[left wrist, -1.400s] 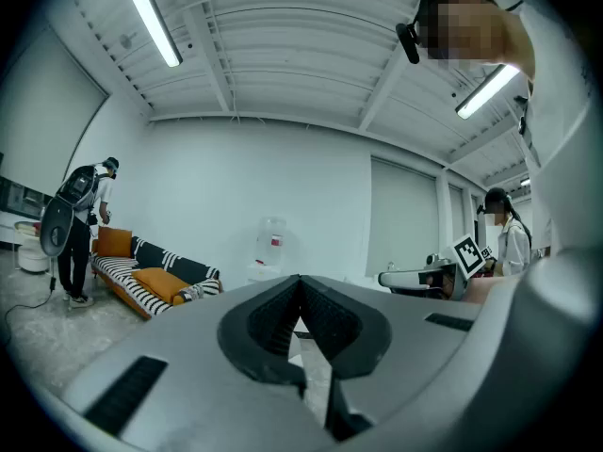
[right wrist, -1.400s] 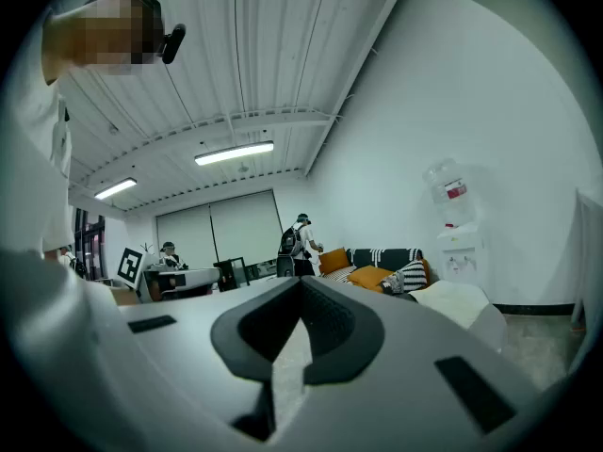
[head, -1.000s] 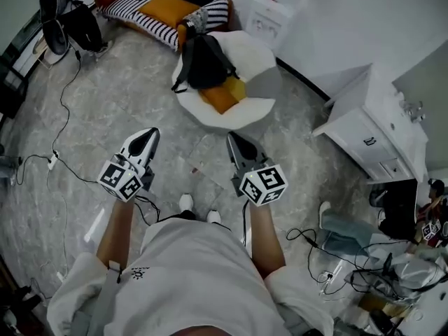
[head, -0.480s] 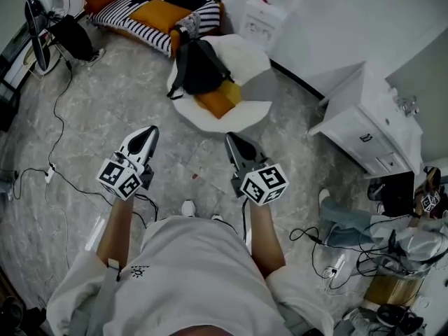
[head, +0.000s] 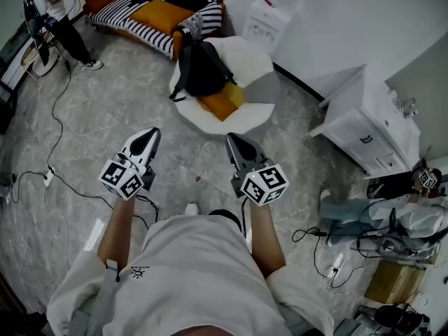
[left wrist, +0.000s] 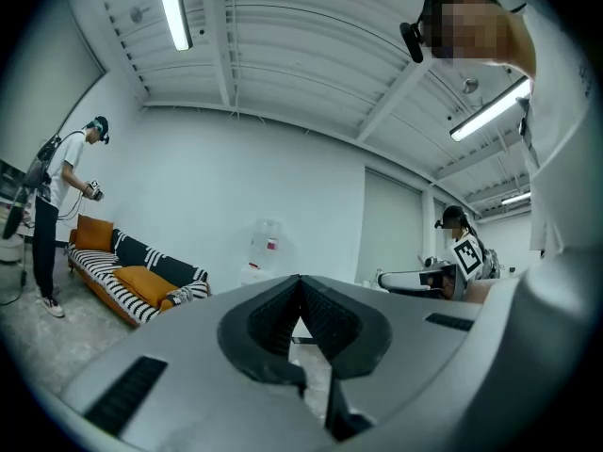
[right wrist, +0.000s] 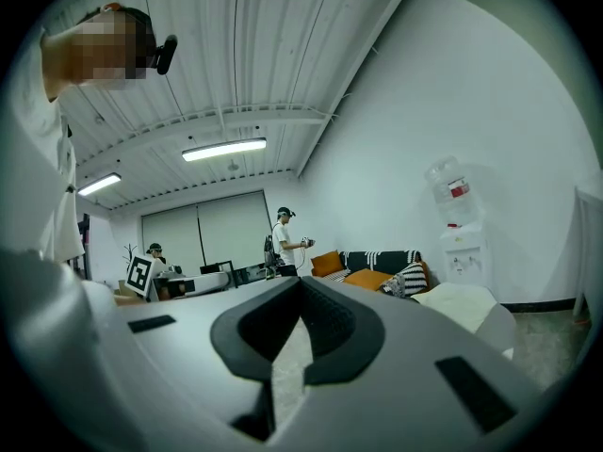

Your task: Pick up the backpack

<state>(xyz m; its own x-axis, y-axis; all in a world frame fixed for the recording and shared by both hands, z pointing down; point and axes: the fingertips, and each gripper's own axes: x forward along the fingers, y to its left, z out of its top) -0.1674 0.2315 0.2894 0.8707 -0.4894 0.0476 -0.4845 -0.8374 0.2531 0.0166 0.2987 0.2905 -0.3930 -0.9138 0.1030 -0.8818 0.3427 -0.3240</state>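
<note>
The black backpack (head: 203, 68) lies on a round white seat (head: 255, 65), partly over an orange cushion (head: 222, 101), a couple of steps ahead of me on the floor. My left gripper (head: 149, 136) and right gripper (head: 232, 141) are held out side by side at waist height, both pointing toward the seat and well short of it. Each is shut with nothing between its fingers. In the left gripper view the left gripper (left wrist: 300, 282) shows its jaws meeting, as does the right gripper (right wrist: 301, 283) in its own view. Neither gripper view shows the backpack.
A striped sofa (head: 157, 5) with orange cushions stands behind the seat, a water dispenser (head: 266, 16) next to it. A white cabinet (head: 367, 128) is at the right. Cables (head: 56, 156) trail over the floor at left. One person (head: 59, 12) stands far left, another (head: 399, 212) sits at right.
Both grippers keep their place in front of me, still shut. The view has shifted a little, and the person at the far left has come into full sight.
</note>
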